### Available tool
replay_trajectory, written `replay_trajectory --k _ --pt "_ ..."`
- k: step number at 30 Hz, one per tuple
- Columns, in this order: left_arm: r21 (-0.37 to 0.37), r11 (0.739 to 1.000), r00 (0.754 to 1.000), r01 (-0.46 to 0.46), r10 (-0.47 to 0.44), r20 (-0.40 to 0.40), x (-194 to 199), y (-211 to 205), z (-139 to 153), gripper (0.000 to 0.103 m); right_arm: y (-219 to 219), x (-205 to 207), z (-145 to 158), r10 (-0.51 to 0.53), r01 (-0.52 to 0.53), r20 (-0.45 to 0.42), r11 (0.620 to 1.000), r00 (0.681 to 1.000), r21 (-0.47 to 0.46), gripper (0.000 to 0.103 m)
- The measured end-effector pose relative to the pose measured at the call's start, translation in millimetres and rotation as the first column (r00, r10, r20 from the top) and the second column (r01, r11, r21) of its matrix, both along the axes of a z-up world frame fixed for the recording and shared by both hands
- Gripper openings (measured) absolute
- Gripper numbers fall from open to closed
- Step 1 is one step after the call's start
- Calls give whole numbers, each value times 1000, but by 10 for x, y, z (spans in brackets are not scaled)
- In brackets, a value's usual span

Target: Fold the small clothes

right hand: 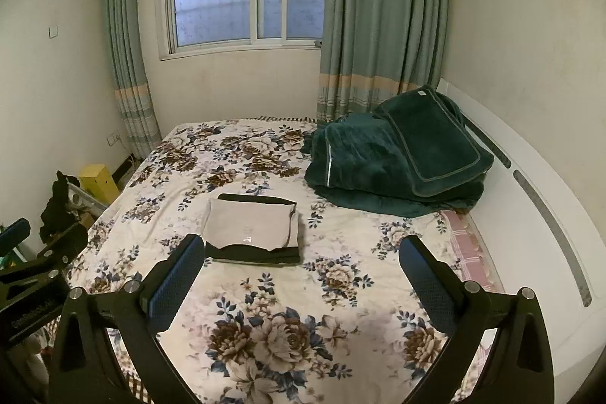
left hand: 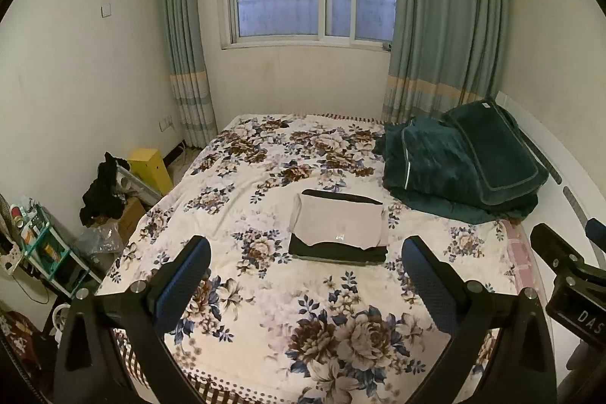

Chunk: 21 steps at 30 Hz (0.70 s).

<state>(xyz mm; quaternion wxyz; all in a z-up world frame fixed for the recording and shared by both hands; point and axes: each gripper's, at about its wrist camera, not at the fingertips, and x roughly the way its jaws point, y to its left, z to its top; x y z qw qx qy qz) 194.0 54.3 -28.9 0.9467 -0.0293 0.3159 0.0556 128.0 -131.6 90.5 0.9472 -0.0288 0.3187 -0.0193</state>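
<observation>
A folded beige garment (left hand: 339, 221) lies on top of a folded black garment (left hand: 337, 251) in the middle of the floral bed (left hand: 265, 328). The stack also shows in the right wrist view, beige piece (right hand: 250, 224) over black piece (right hand: 257, 254). My left gripper (left hand: 307, 248) is open and empty, held above the bed in front of the stack. My right gripper (right hand: 302, 247) is open and empty, just right of the stack and above the bed. The right gripper's body shows at the left wrist view's right edge (left hand: 568, 264).
A dark green quilt and pillow (left hand: 462, 165) are piled at the bed's far right by the white headboard (right hand: 538, 214). A yellow box (left hand: 149, 169), black clothing (left hand: 104, 192) and a cluttered green rack (left hand: 41, 245) stand on the floor left of the bed. Curtains and a window lie beyond.
</observation>
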Motion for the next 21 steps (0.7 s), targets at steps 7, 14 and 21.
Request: replay_trajectory --k 7,14,21 --pt "4 1000 1000 -2 2 4 -6 -9 21 103 10 -15 -24 0 0 -1 1000 1000 7 103" --pt "11 1000 1000 -4 4 10 -1 -36 69 103 60 -28 -43 6 -6 -2 1000 1000 20 103" --pt "11 1000 1000 -6 6 19 -3 -36 140 103 69 -37 -46 7 -7 0 1000 1000 20 103"
